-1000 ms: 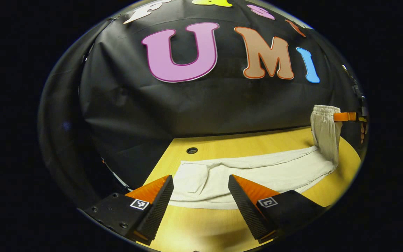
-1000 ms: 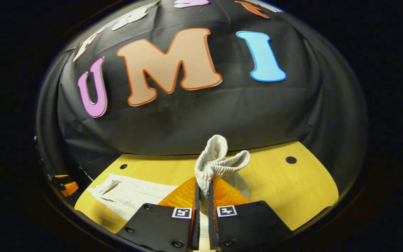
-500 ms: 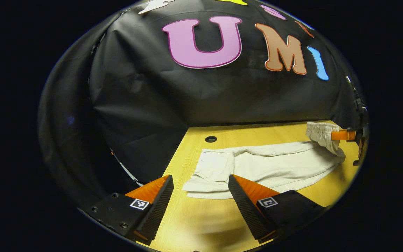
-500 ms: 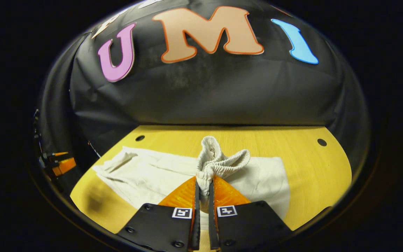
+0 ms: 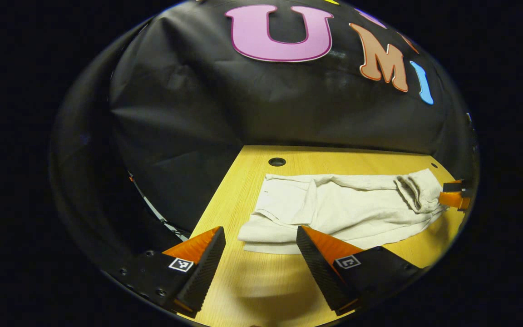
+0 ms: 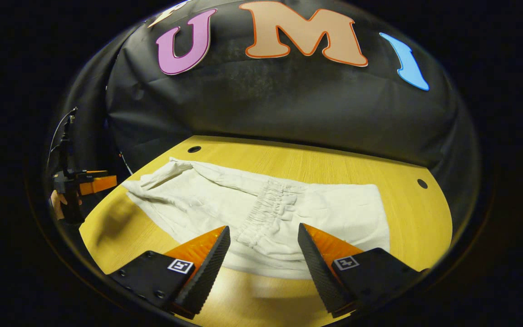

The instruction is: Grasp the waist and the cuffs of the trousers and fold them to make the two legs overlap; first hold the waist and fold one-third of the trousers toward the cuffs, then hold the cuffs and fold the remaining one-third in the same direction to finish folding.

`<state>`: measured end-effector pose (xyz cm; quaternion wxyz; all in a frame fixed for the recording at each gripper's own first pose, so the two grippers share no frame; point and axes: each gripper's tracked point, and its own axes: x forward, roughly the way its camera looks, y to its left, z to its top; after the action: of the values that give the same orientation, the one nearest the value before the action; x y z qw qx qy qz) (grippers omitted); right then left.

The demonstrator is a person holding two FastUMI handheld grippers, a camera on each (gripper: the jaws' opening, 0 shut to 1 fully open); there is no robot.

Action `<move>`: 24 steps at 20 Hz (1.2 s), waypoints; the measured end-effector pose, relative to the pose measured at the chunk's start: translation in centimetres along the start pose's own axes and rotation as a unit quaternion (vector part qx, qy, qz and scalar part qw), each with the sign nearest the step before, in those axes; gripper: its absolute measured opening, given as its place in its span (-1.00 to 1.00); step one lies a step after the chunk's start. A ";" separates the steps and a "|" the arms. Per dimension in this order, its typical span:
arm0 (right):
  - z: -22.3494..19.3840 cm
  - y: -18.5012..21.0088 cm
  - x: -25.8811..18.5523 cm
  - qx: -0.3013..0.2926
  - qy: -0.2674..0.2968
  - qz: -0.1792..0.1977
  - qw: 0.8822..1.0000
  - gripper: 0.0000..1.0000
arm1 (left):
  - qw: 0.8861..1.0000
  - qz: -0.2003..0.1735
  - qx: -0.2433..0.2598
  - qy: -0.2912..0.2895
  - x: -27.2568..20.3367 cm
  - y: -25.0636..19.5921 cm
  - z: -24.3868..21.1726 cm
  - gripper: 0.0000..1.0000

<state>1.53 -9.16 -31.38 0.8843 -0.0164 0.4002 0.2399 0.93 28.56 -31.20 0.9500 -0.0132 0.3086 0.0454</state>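
- Your right gripper (image 6: 261, 254) sits nearest in the right gripper view, jaws spread wide with nothing between them; it hangs just above the near edge of the trousers (image 6: 261, 213)
- Your left gripper (image 5: 259, 254) is likewise wide open and holds nothing, poised over the bare desk (image 5: 252, 286) just short of the cuffs (image 5: 270, 227)
- The trousers lie flat on the desk, legs stacked one on the other, running from the cuffs on your left to the fold on your right
- The elastic waist (image 6: 270, 204) rests on top of the legs about mid-length in the right gripper view, gathered and a little bunched; in the left gripper view it lies at the far end of the cloth, just beside the other gripper
- By my reading the first third is folded over and let go, so the waist step looks done and the cuff step is in hand
- Next you need both grippers at the cuff end: bring the left one down onto the near cuff corner, and move the right one over to the far corner, since it is well apart from it now
- Pinch through both leg layers, or one leg may stay behind when you lift
- Beyond the cloth, the desk runs bare to a cable hole (image 5: 277, 161) near the booth's wall
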 end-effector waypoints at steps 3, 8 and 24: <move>-0.4 0.1 -1.8 -0.012 -0.002 -0.017 1.000 0.92 | 0.999 -0.008 -0.040 0.011 2.3 0.2 -0.9 0.93; -0.2 -1.1 -4.2 -0.020 -0.008 -0.043 0.999 0.93 | 0.996 -0.003 -0.067 0.052 3.9 0.4 -3.7 0.91; -0.4 -4.8 -7.8 0.009 -0.021 -0.059 0.998 0.94 | 0.990 -0.028 -0.129 0.059 4.7 -3.1 -4.5 -1.00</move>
<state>-1.06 -16.70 -26.83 0.9052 -0.0271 0.3824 0.1837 2.40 25.61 -37.63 0.9216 -0.1468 0.3547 0.0570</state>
